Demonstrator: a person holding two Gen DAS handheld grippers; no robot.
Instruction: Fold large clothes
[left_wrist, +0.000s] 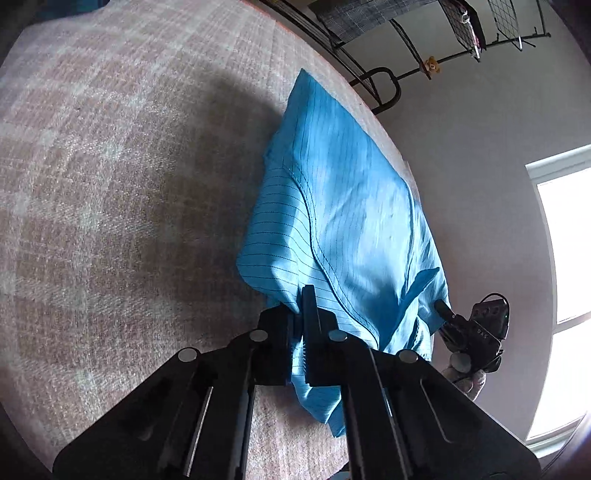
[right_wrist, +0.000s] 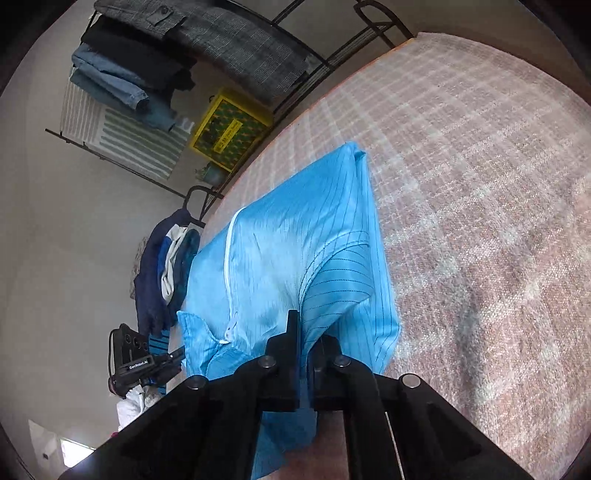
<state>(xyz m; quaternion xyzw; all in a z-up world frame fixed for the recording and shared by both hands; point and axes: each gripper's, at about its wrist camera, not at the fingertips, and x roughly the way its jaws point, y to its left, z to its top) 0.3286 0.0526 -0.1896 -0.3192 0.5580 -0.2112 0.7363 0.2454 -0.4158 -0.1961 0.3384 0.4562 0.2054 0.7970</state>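
Blue pinstriped zip-front jacket (right_wrist: 295, 258) lay on pink plaid bed cover (right_wrist: 480, 184). Left gripper (left_wrist: 300, 325) clamped near hem; right gripper (right_wrist: 303, 343) clamped same hem. Left gripper's camera housing read "GenRobot.AI".

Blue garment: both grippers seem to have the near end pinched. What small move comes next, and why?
Probably carry both grippers forward together, taking the near edge toward the far end. The left gripper and right gripper are each shut on the blue zip-front garment, which already lies folded into a narrow strip on the pink checked bed cover, so a crosswise fold looks due.
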